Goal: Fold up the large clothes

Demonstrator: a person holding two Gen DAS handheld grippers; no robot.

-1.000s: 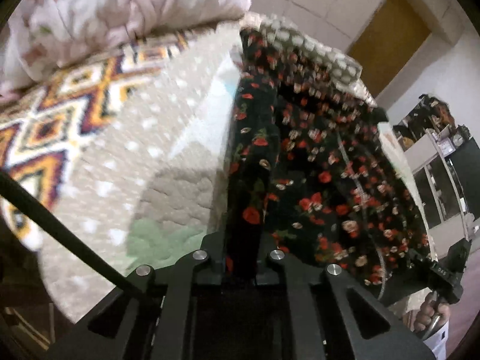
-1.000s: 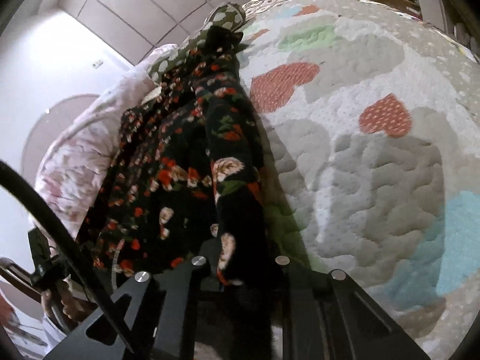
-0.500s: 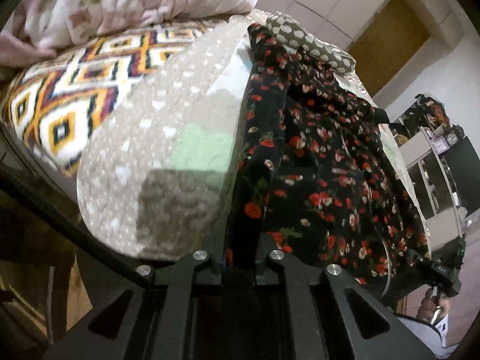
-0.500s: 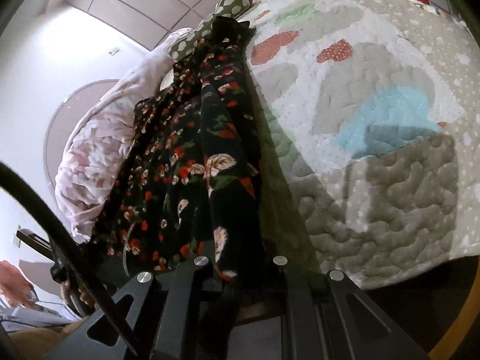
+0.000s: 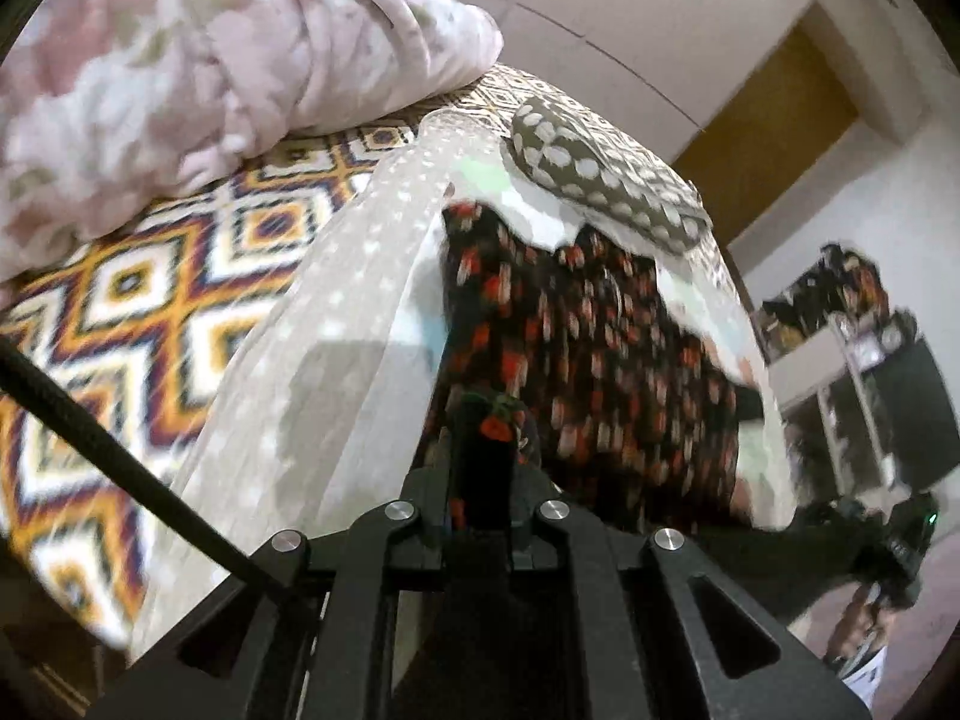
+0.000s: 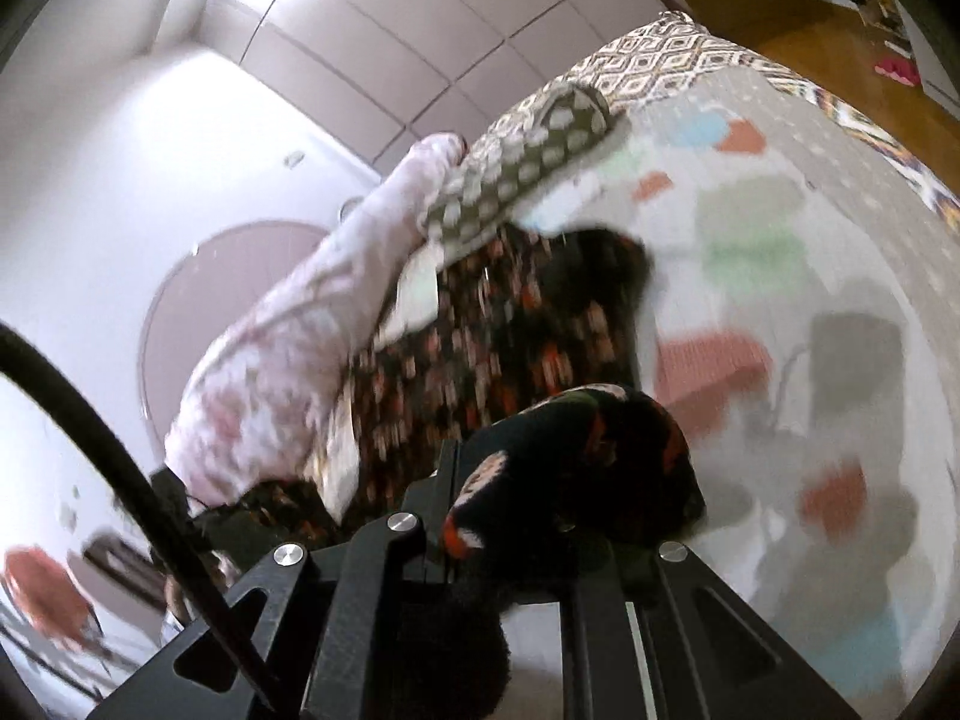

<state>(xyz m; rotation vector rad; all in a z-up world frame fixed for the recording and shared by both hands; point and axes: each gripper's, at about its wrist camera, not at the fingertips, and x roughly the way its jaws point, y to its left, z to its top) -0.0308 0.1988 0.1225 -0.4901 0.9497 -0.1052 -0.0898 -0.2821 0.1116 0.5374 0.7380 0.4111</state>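
Floral garment [image 5: 594, 360] pinched in left gripper [image 5: 483, 420] and right gripper [image 6: 540, 468] (both clamped), spread ahead.

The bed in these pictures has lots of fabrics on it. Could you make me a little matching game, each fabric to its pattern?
Things:
1. garment held in both jaws
2. pillow
3. duvet
4. sheet at the bed's edge

Patterns:
A. pale pink with faded blotches
B. black with red flowers
C. orange, white and dark diamonds
D. olive with white spots

Pairs: 1-B, 2-D, 3-A, 4-C
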